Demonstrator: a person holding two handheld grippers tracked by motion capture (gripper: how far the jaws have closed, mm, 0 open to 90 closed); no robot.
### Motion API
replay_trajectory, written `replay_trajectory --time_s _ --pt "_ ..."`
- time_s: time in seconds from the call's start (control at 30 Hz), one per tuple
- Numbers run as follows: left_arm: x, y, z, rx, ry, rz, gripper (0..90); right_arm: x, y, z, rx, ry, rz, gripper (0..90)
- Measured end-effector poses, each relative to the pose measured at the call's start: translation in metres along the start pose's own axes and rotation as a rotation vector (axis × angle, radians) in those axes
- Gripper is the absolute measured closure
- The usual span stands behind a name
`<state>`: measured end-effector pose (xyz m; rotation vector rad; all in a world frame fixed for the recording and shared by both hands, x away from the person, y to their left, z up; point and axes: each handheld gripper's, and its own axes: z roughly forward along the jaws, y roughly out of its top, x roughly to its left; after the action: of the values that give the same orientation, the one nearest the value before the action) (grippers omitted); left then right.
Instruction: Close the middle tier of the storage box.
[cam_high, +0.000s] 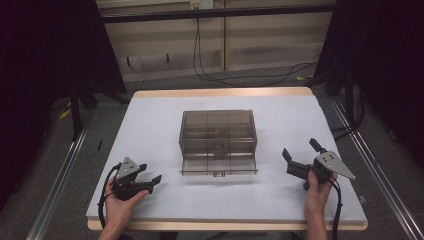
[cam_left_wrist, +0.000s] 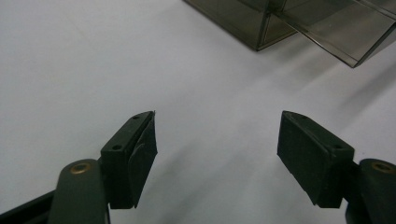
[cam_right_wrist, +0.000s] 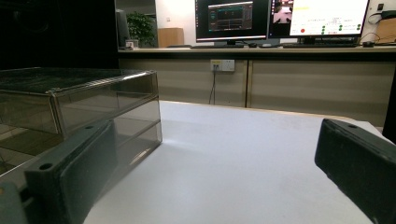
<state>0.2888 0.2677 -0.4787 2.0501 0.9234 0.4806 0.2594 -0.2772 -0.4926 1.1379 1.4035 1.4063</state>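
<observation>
A table (cam_high: 150, 125) with a white top and a pale wooden edge carries the scene, standing on a grey floor (cam_high: 165, 82) where black cables trail beyond its far side. Directly on it, near the middle, sits a smoky see-through box (cam_high: 218, 131) with inner dividers, its lower drawer (cam_high: 219, 162) pulled out toward the near edge. The white surface around the box is bare, showing only soft shadows beside the box.
</observation>
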Motion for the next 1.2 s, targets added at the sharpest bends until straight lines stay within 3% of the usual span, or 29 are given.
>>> replay_trajectory --time_s 0.17,0.2,0.33,0.37,0.57,0.63,0.77,1.03,1.2 --pt "-0.004 -0.001 -0.004 0.0 0.001 -0.005 29.4 0.0 0.0 -0.001 0.002 -0.002 -0.007 0.0" --pt "-0.005 -0.001 -0.004 0.0 -0.021 -0.025 29.7 0.0 0.0 0.0 0.001 -0.001 -0.006 0.0" --pt "-0.006 -0.001 -0.005 -0.003 -0.039 -0.033 30.4 0.0 0.0 0.0 0.001 -0.001 -0.006 0.0" --pt "-0.007 -0.001 -0.006 -0.011 -0.044 -0.037 34.9 0.0 0.0 0.0 0.002 -0.002 -0.007 0.0" --pt "-0.016 -0.001 -0.006 -0.039 -0.083 -0.007 35.7 0.0 0.0 -0.001 0.0 -0.002 -0.006 0.0" --pt "-0.02 0.0 -0.006 -0.036 -0.078 0.057 38.0 0.0 0.0 -0.001 -0.001 -0.006 -0.005 0.0" --pt "-0.029 0.001 -0.006 -0.055 -0.08 0.091 40.2 0.0 0.0 0.0 -0.002 -0.003 -0.006 0.0" --pt "-0.033 0.003 -0.007 -0.056 -0.114 0.1 51.6 0.0 0.0 -0.001 -0.001 -0.003 -0.008 0.0" --pt "-0.04 0.005 -0.008 -0.069 -0.171 0.097 59.0 0.0 0.0 -0.001 -0.001 -0.004 -0.007 0.0"
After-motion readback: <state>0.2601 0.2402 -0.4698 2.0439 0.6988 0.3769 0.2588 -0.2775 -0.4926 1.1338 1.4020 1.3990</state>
